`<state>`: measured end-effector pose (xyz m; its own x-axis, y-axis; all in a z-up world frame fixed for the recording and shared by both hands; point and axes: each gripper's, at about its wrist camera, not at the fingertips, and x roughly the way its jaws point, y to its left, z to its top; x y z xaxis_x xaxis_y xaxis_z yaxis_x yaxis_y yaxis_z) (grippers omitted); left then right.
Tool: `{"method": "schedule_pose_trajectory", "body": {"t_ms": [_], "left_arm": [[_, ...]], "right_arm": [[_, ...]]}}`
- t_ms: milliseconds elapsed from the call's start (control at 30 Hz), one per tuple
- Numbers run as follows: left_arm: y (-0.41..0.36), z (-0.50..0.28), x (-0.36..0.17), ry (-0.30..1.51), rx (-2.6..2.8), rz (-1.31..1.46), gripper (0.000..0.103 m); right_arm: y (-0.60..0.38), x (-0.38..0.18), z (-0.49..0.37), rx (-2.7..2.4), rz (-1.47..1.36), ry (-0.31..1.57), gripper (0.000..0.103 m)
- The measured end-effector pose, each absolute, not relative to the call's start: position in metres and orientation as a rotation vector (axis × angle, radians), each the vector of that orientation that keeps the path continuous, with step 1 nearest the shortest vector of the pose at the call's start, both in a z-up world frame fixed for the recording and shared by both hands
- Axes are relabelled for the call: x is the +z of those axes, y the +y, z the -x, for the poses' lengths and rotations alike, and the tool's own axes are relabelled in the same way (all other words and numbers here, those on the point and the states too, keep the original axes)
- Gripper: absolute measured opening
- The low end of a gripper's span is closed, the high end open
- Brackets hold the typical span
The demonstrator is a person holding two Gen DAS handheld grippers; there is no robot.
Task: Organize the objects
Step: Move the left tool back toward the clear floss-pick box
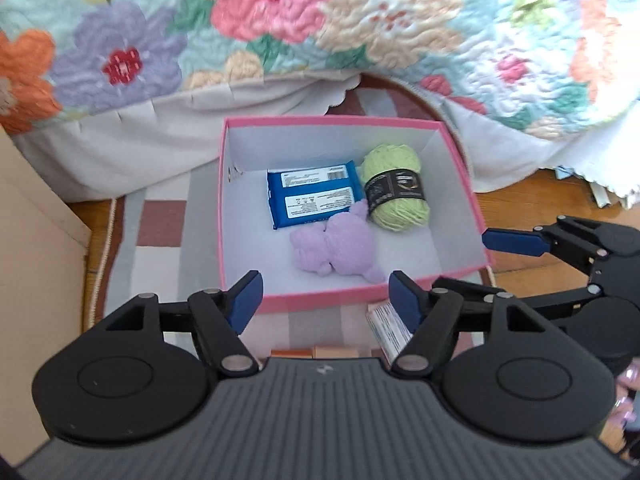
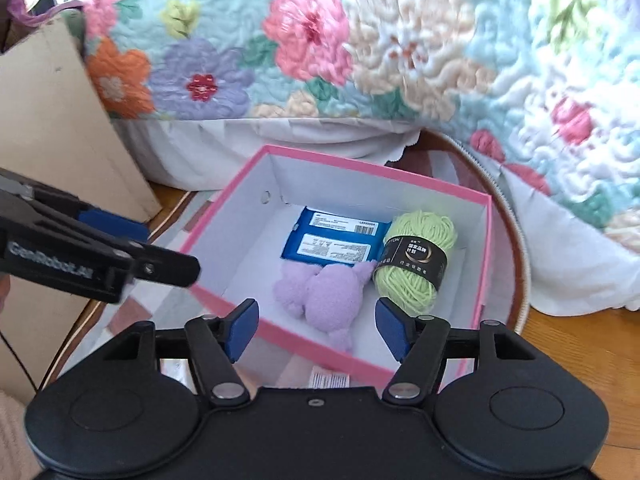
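A pink box [image 1: 332, 121] with a white inside sits on the rug. In it lie a blue wipes pack [image 1: 310, 196], a green yarn skein [image 1: 396, 188] and a purple plush toy [image 1: 334, 248]. My left gripper [image 1: 325, 282] hovers open above the box's near wall with nothing between its blue pads. One of the right gripper's fingers [image 1: 512, 242] reaches in beside the box's right wall. In the right wrist view my right gripper [image 2: 316, 306] is open and empty over the near edge of the box [image 2: 380, 178], above the plush toy [image 2: 320, 292], beside the yarn [image 2: 420, 256] and the wipes pack [image 2: 336, 240].
A floral quilt [image 1: 280, 20] and white bed skirt [image 1: 160, 132] hang behind the box. A cardboard panel [image 2: 52, 120] stands at the left. A small white packet [image 1: 386, 328] lies on the checked rug [image 1: 160, 220] under my left gripper. Wooden floor [image 1: 532, 192] shows at the right.
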<state>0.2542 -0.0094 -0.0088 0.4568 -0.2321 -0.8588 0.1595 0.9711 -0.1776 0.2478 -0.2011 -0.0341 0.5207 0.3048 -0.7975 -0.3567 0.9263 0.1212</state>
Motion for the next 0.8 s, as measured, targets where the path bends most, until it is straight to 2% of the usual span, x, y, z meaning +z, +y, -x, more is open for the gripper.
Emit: {"method": "schedule_pose_trajectory", "body": {"t_ms": [233,433,567,800], "left_arm": [[0.002,-0.201,0.036,1.036,-0.239,0.038,0.069],[0.024,-0.159,0.066,0.994,-0.211,0.049,0.072],[0.039,-0.134,0.076,0.975,-0.191,0.058,0.079],[0.060,-0.102,0.067,0.981,-0.169,0.095,0.091]], "right_arm": [[-0.196,0.012,-0.202,0.426,0.145,0.916,0.070],[-0.185,0.051,-0.164,0.479,0.169,0.880,0.078],[-0.171,0.070,-0.140,0.526,0.200,0.864,0.089],[-0.144,0.075,-0.109,0.619,0.258,0.820,0.093]]}}
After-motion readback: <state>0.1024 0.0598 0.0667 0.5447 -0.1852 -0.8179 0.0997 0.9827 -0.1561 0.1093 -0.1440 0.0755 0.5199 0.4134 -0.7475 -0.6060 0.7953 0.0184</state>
